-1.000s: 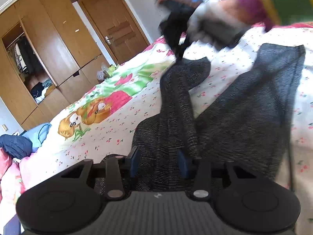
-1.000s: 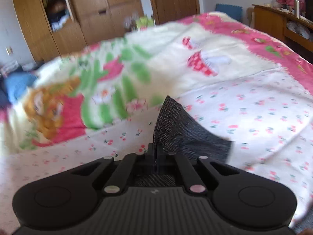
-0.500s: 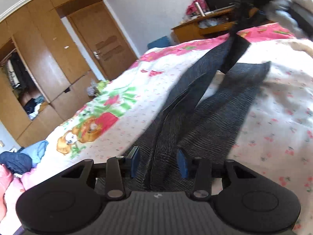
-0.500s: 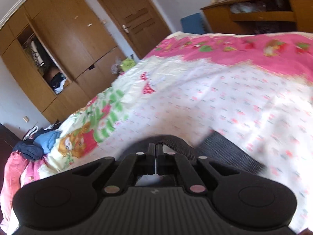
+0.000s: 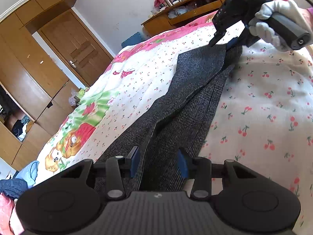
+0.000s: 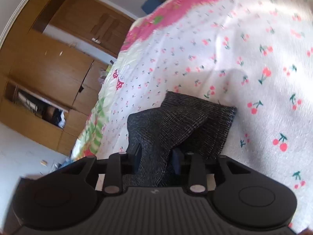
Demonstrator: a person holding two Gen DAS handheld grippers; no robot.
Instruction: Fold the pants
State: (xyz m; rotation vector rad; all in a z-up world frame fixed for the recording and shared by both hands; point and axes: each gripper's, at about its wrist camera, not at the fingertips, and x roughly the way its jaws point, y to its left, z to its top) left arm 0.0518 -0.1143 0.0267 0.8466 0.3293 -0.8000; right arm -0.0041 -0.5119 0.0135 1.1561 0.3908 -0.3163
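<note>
A bedroom with tall wooden wardrobes (image 5: 29, 62) and a brown panelled door (image 5: 78, 51); a bed covered by a white cherry-print quilt with a pink border (image 5: 264, 107) fills most of the left wrist view. The dark grey checked woven pants (image 5: 185, 101) lie lengthwise on the quilt, one leg laid over the other. The left gripper (image 5: 158, 163) sits at the near end with its blue pads spread, fabric lying between them but not pinched. At the far end, the right gripper (image 5: 220, 41), held in a white-gloved hand (image 5: 273, 19), touches the leg ends.

In the right wrist view (somewhat blurred) the same quilt (image 6: 254, 68) spreads ahead. The right gripper (image 6: 157, 159) has its pads parted around a bunched ridge of the leg ends (image 6: 176, 121), seemingly not clamping it.

The lengthwise fold, leg on leg, looks done. The next move likely calls for closing on the leg ends and carrying them toward the near end, keeping the layers aligned.
</note>
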